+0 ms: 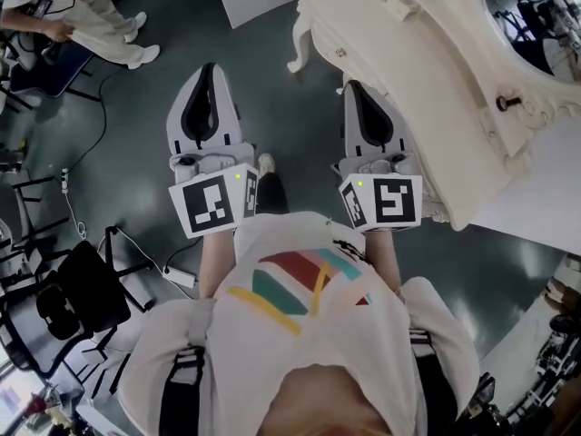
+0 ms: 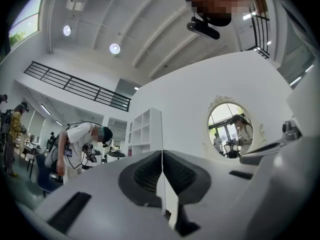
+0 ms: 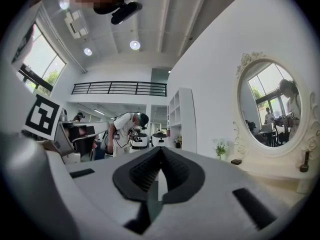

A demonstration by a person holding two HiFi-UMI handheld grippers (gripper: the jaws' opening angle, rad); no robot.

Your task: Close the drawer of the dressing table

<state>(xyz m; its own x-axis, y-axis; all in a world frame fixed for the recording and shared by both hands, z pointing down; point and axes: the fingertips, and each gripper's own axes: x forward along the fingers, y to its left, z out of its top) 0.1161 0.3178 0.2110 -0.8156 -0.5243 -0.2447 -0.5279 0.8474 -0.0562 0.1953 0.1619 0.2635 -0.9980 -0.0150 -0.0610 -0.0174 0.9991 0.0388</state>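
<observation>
The cream dressing table (image 1: pixel 427 80) fills the upper right of the head view, with its round mirror (image 1: pixel 536 12) at the corner. From here I cannot tell whether its drawer stands open. My left gripper (image 1: pixel 207 69) is shut and empty over the dark floor, left of the table. My right gripper (image 1: pixel 356 85) is shut and empty too, its tip close beside the table's near edge. In the left gripper view the jaws (image 2: pixel 162 156) meet in a thin line. The right gripper's jaws (image 3: pixel 161 154) also meet, with the mirror (image 3: pixel 272 109) to their right.
A curved table leg (image 1: pixel 300 44) stands on the floor ahead. A dark small object (image 1: pixel 506 103) sits on the table by the mirror. A black chair (image 1: pixel 82 289) and cables lie at the left. A person (image 1: pixel 82 12) stands far left. A white shelf (image 3: pixel 182 119) rises beyond.
</observation>
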